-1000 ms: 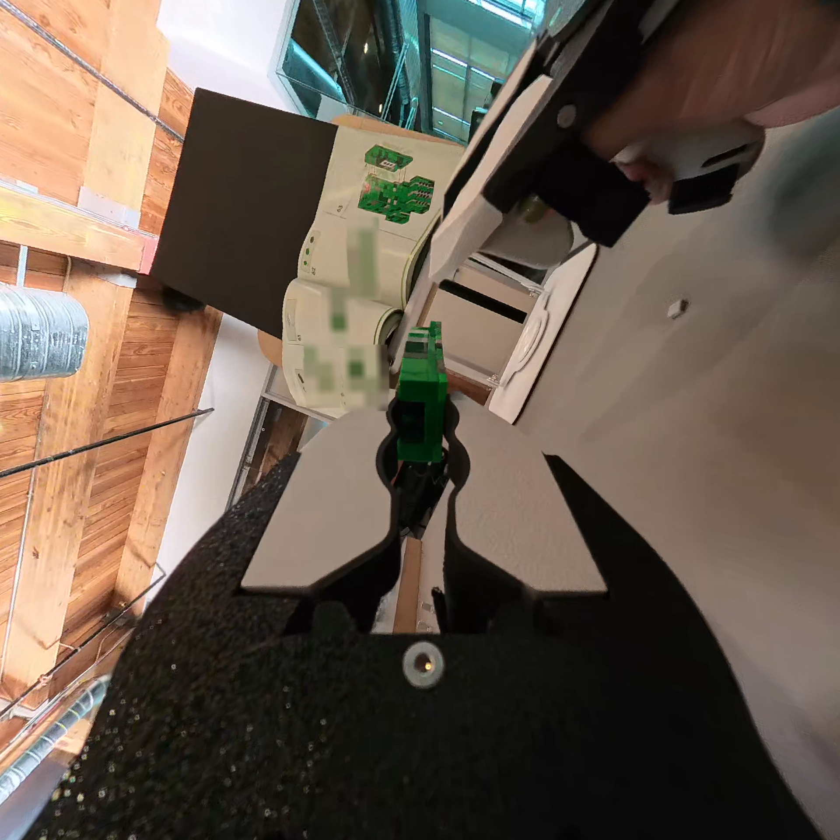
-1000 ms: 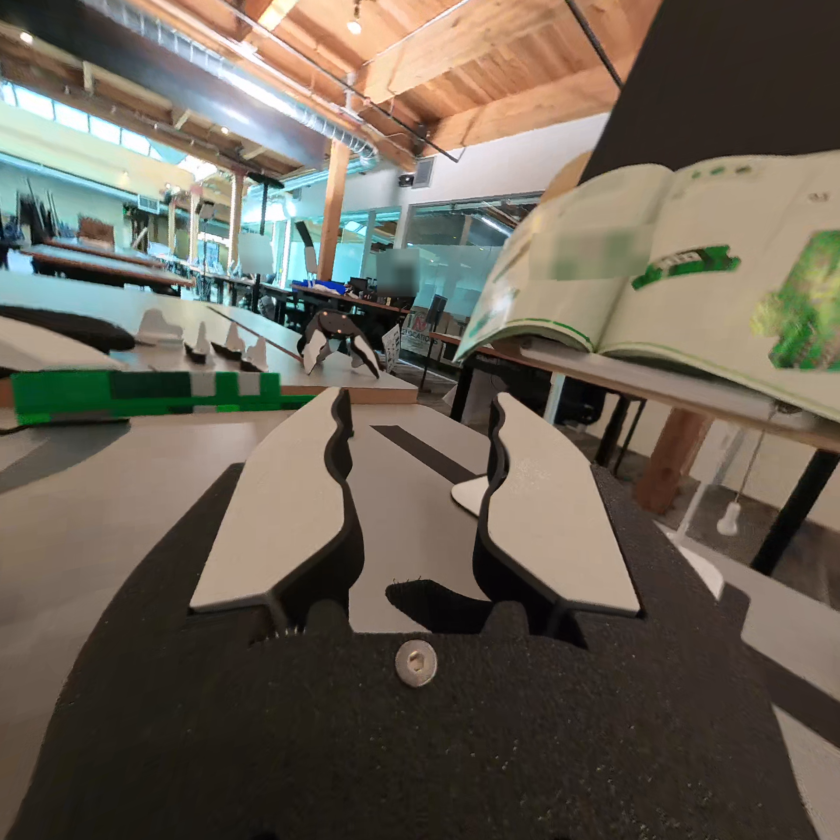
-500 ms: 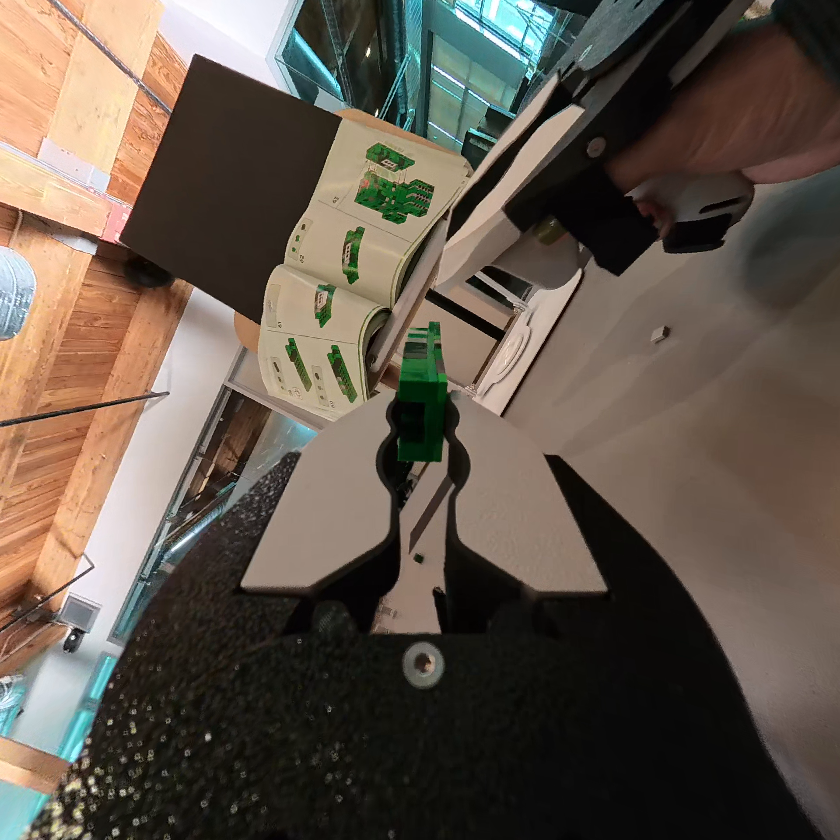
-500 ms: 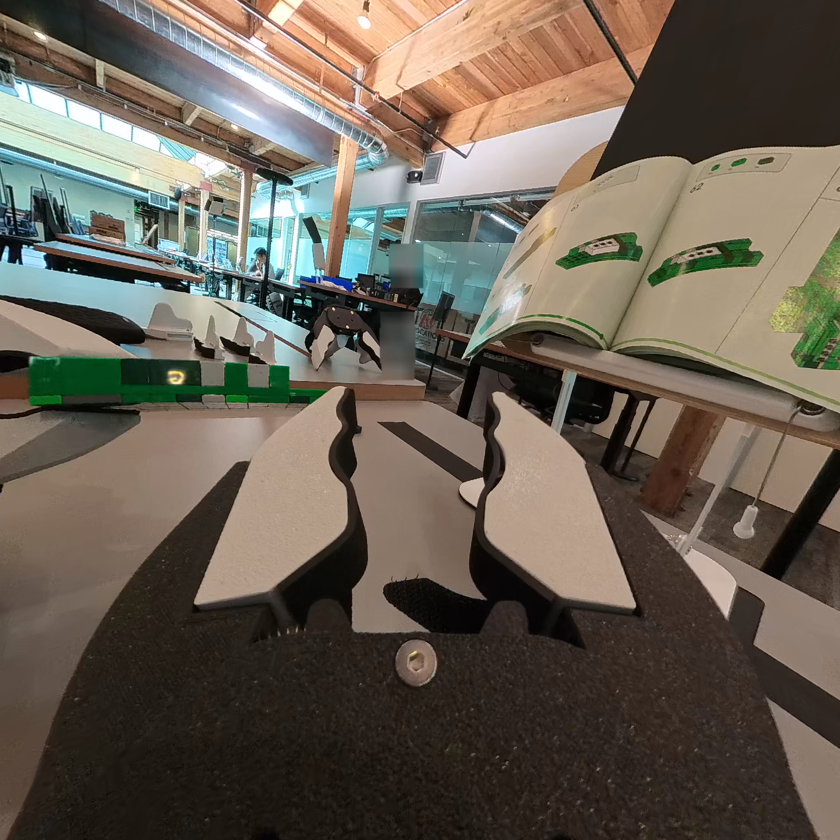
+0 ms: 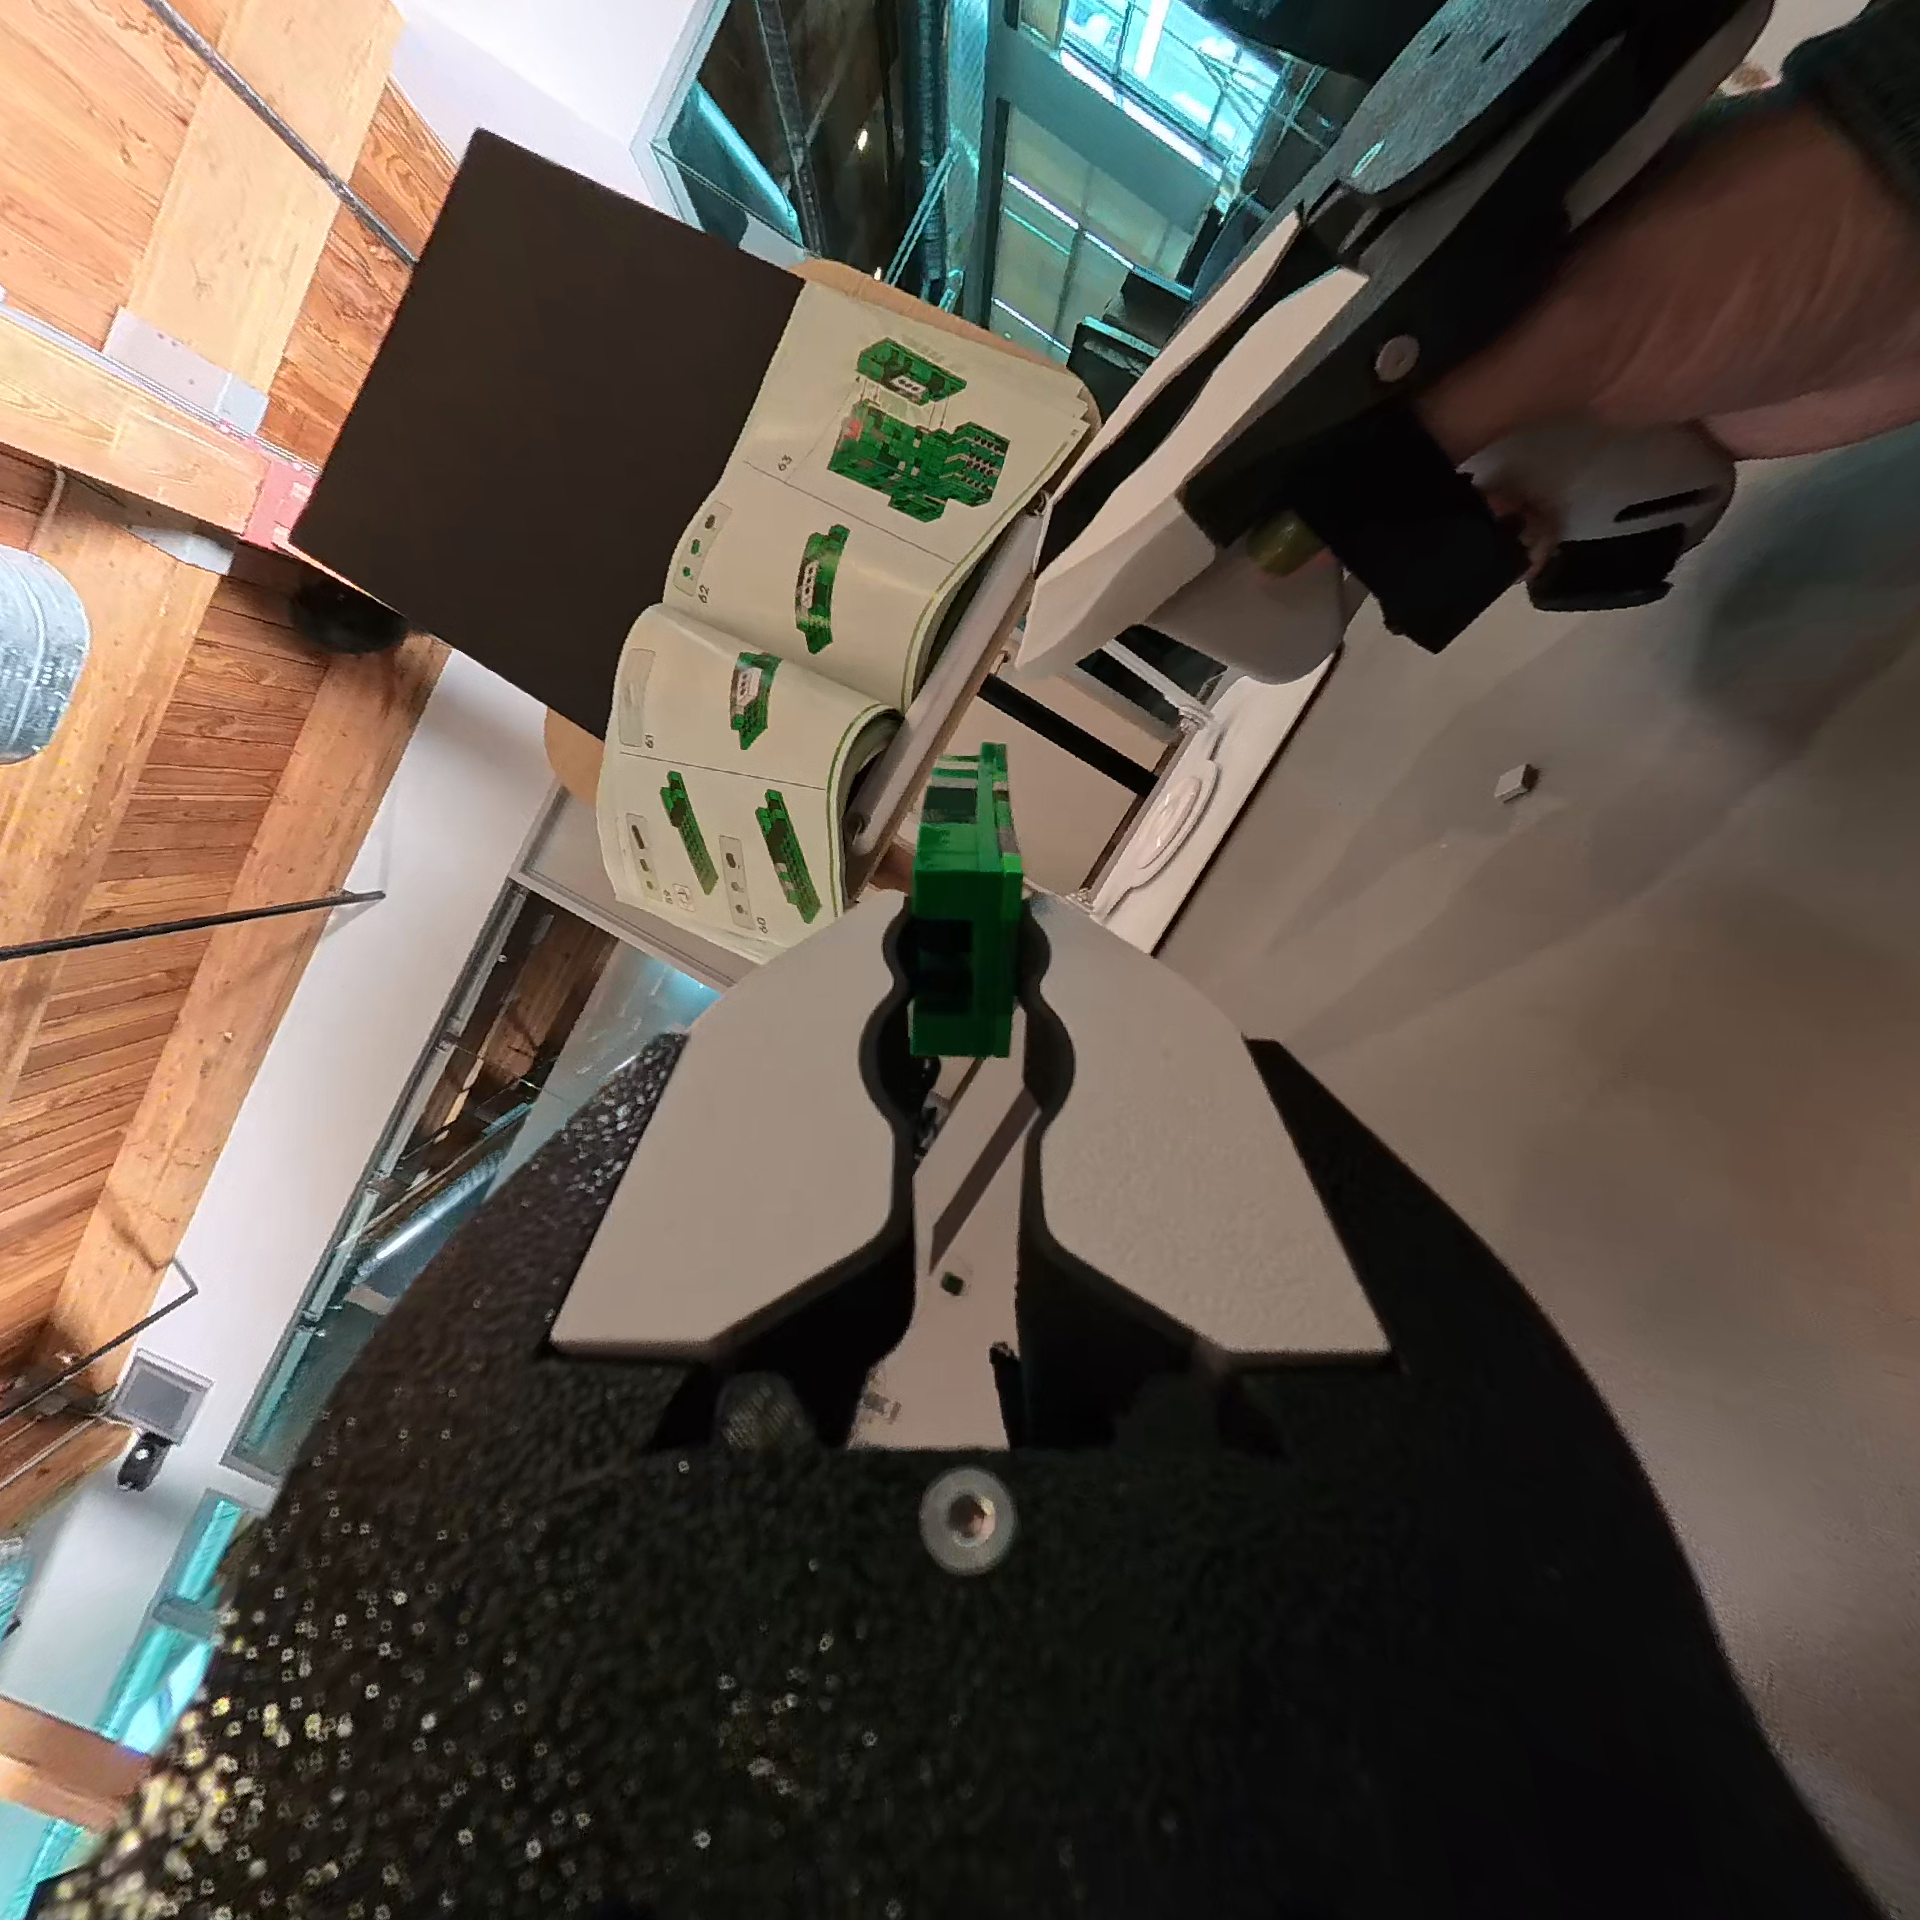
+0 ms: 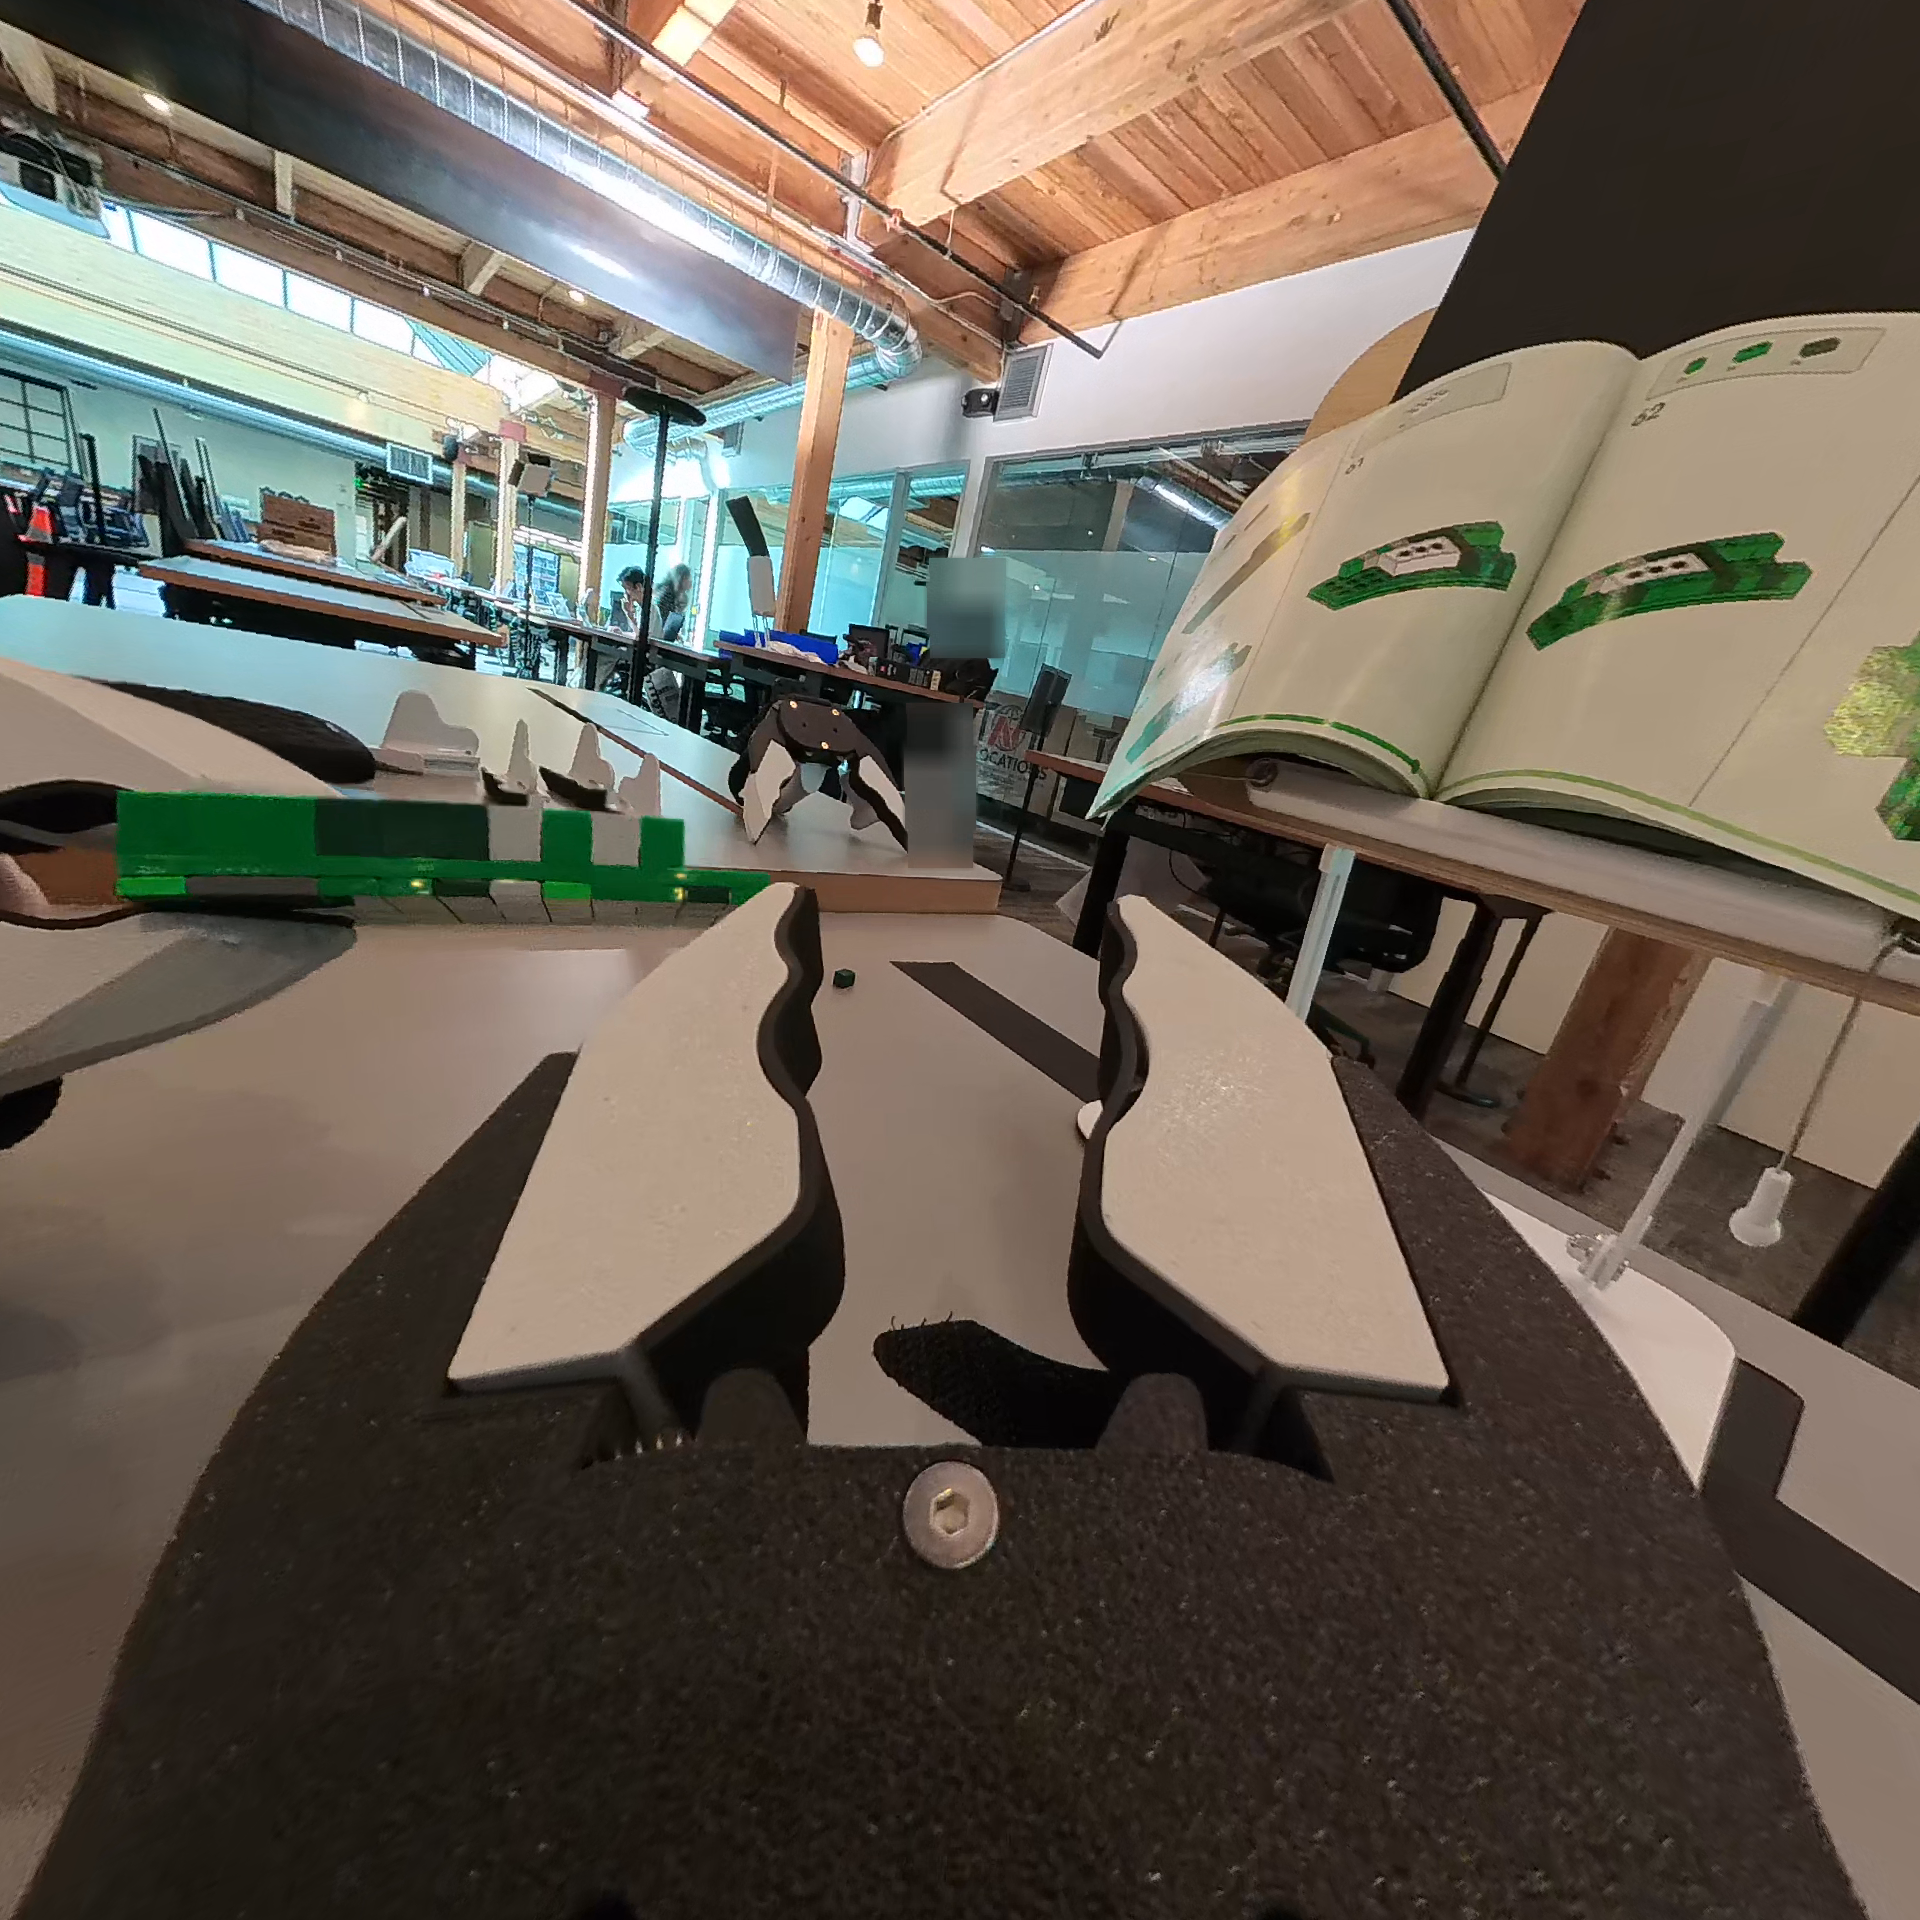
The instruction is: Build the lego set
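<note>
So the left gripper [image 5: 961,971] has its fingers clamped down on the green lego assembly [image 5: 964,925], which sticks out past the fingertips, held up off the grey table [image 5: 1621,1018]. From the right wrist view that same build [image 6: 405,857] shows as a long flat strip of green, dark green and grey bricks, off to the left and just above the tabletop. Meanwhile the right gripper [image 6: 956,935] sits low over the table with its fingers spread apart, holding nothing. One tiny dark green piece [image 6: 844,978] lies on the table just past its left fingertip. Over on the right, the instruction booklet [image 6: 1558,603] lies open on a raised stand, with a black board [image 6: 1714,156] behind it.
</note>
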`<control>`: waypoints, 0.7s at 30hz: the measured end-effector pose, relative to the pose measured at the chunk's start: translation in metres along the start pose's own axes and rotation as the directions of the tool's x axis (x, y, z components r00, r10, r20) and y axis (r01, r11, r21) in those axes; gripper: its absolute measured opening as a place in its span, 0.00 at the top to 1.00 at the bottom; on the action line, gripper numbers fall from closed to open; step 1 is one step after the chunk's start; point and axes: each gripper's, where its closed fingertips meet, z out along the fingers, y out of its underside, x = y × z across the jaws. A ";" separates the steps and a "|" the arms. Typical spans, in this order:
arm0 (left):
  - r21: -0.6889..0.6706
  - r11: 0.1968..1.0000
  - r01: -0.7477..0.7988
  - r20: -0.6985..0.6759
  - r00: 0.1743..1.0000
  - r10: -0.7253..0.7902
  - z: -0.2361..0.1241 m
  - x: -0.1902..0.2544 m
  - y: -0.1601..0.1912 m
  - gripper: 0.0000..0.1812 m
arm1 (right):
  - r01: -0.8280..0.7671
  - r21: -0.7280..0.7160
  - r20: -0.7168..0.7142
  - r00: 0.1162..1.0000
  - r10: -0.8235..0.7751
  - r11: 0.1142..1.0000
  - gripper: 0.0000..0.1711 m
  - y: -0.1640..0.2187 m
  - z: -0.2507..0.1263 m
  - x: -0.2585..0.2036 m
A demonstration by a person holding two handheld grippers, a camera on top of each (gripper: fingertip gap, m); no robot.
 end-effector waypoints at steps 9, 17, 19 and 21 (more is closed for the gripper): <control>-0.011 1.000 0.013 -0.023 1.000 -0.014 0.001 0.003 0.001 0.91 | 0.065 -0.001 0.027 0.998 -0.064 0.998 0.70 0.000 0.001 -0.007; -0.104 0.904 0.414 -0.103 0.900 -0.424 0.003 0.002 0.016 0.91 | 0.495 -0.005 0.109 0.864 -0.491 0.869 0.67 0.000 0.003 -0.047; -0.126 0.809 0.575 -0.127 0.799 -0.588 0.003 -0.001 0.019 0.91 | 0.619 0.014 0.135 0.777 -0.615 0.785 0.65 0.000 0.003 -0.064; -0.148 0.709 0.689 -0.141 0.695 -0.705 0.003 -0.003 0.022 0.91 | 0.743 0.029 0.164 0.657 -0.736 0.669 0.65 0.005 0.003 -0.082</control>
